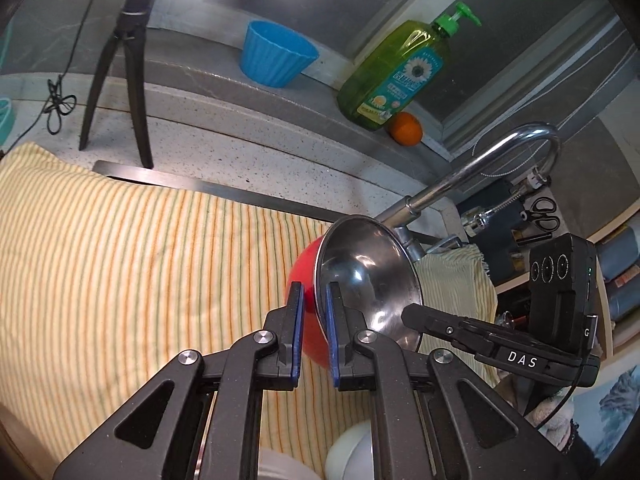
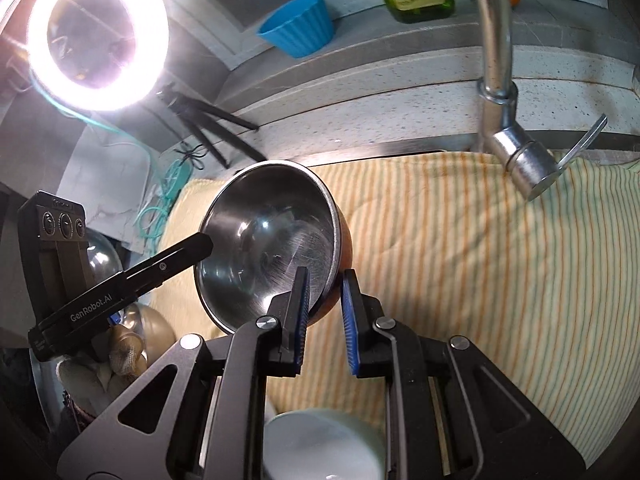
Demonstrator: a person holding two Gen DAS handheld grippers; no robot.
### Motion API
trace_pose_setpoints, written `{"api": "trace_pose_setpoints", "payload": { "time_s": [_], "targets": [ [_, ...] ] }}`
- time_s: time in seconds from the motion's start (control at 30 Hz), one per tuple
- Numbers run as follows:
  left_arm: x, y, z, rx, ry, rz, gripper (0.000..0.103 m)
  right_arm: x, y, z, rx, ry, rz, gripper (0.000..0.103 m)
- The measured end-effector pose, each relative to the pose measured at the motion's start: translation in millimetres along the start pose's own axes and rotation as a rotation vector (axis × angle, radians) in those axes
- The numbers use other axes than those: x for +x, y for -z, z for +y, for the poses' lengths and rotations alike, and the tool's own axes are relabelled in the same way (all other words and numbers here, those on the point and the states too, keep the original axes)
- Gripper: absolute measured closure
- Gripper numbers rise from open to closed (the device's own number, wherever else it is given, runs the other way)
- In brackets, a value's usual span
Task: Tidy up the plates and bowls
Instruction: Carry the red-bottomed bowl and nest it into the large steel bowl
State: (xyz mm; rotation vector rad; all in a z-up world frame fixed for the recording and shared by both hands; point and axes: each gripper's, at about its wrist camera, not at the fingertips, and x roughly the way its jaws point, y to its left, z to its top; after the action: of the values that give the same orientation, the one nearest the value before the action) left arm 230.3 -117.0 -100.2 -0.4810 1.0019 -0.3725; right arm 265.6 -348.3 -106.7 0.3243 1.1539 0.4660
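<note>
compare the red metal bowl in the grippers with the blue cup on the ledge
The red bowl has a steel inside, is tilted and clamped at its rim by both the left gripper and right gripper. The blue cup is fluted plastic, upright and untouched on the ledge. Both are empty.

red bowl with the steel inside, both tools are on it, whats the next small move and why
Probably carry the red bowl across and lower it toward the white bowl that shows just below. The left tool and the right tool each pinch its rim on opposite sides, and it hangs tilted in the air above the striped cloth, so it needs levelling before it is set down.
</note>
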Motion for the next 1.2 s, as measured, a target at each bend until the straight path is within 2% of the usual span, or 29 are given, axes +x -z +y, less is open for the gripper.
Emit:
{"api": "trace_pose_setpoints", "payload": {
  "time_s": [0.33, 0.67, 1.2],
  "targets": [
    [-59, 23, 17, -0.004, 0.005, -0.052, 0.094, -11, 29, 53, -0.034, -0.022, -0.018, 0.087],
    [-127, 50, 49, -0.037, -0.029, -0.122, 0.094, -7, 59, 117, -0.102, -0.072, 0.002, 0.087],
    [-220, 99, 124, -0.21, -0.116, -0.241, 0.094, 41, 98, 231, -0.296, -0.155, 0.11, 0.087]
  ]
}}
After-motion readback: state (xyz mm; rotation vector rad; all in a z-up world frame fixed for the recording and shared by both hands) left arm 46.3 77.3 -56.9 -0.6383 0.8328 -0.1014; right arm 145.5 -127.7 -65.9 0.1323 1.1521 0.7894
